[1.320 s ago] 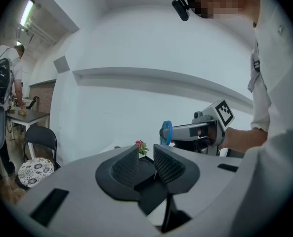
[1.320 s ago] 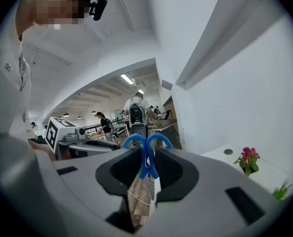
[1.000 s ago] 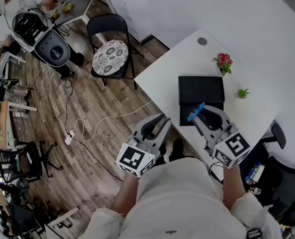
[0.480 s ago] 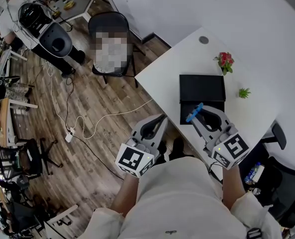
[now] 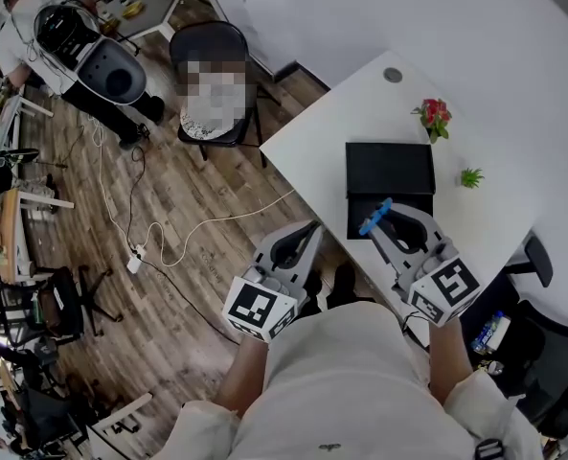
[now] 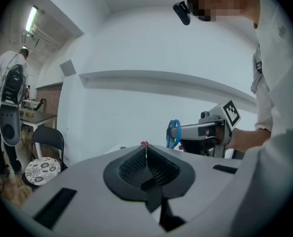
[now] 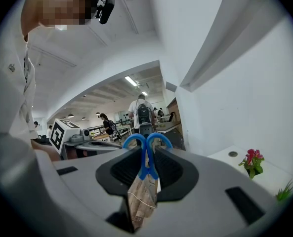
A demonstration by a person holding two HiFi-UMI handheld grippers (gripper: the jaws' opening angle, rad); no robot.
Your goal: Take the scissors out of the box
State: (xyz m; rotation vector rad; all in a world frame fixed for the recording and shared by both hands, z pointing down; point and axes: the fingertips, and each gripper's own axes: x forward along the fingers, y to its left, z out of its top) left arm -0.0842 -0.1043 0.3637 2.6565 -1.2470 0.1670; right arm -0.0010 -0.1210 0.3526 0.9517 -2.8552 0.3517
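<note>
**Head view**
- L gripper: held off the table's near-L edge, over wood floor. Jaws pressed together, nothing in them.
- R gripper: over the near part of the box, jaws clamped on the scissors.
- scissors: blue handles, at the R gripper's tip. Seen across the box's near part, not lying in it.
- box: black, flat on the white table.
- flowers: red, just beyond the box's far-R corner.
- green plant: small, just R of the box.
- grommet: round, near the table's far corner.
- chair: black folding type, on the floor beyond the table.
- person: well apart, top L.
- cable: white, looped on the floor.

**Left gripper view**
- L gripper: ribbed pads met at the tip w/ no gap, empty.
- R gripper: off to the R, about level. The scissors' blue loops stood at its tip.
- chair and person: far L, bkgd.

**Right gripper view**
- R gripper: jaws partly apart, pads closed on the scissors at the neck of the handles. Both blue loops stood up past the tips.
- L gripper: to the L, marker cube facing.
- flowers, green plant, grommet: lower R.
</note>
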